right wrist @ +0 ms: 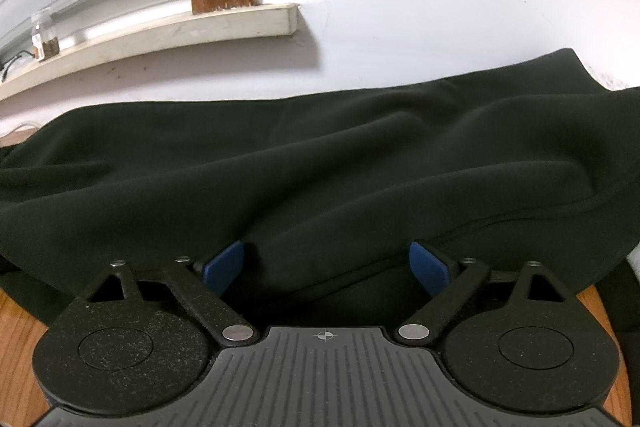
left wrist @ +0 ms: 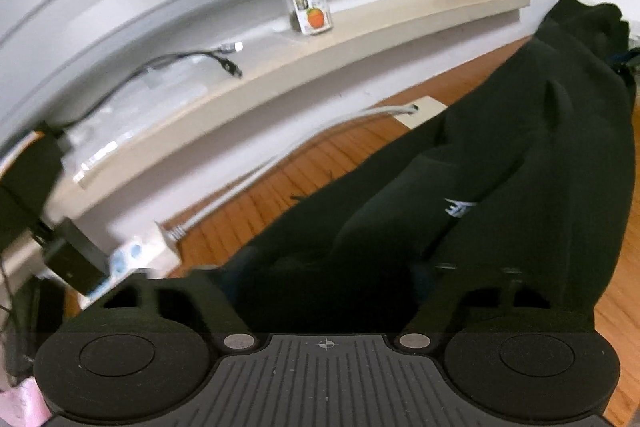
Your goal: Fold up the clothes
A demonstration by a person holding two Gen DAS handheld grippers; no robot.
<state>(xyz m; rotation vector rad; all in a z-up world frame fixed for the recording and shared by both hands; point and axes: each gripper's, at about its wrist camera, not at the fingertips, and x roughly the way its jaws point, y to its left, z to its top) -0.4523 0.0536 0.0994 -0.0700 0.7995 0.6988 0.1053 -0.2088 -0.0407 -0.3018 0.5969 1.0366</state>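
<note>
Dark green garment (right wrist: 320,155) sprawls on the wooden counter (left wrist: 248,203). Our right tool (right wrist: 326,267) gapes, unclenched; the left tool (left wrist: 328,279) is unreadable. A shallow bite risks fabric slipping mid-fold.

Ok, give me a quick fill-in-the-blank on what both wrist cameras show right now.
1. The garment spread on the wooden floor is ____ in colour.
2. The small bottle with the orange label stands on the ____.
3. The right gripper has ____ pads.
4. The garment's small printed logo is ____.

Missing words: black; windowsill; blue; white
</note>
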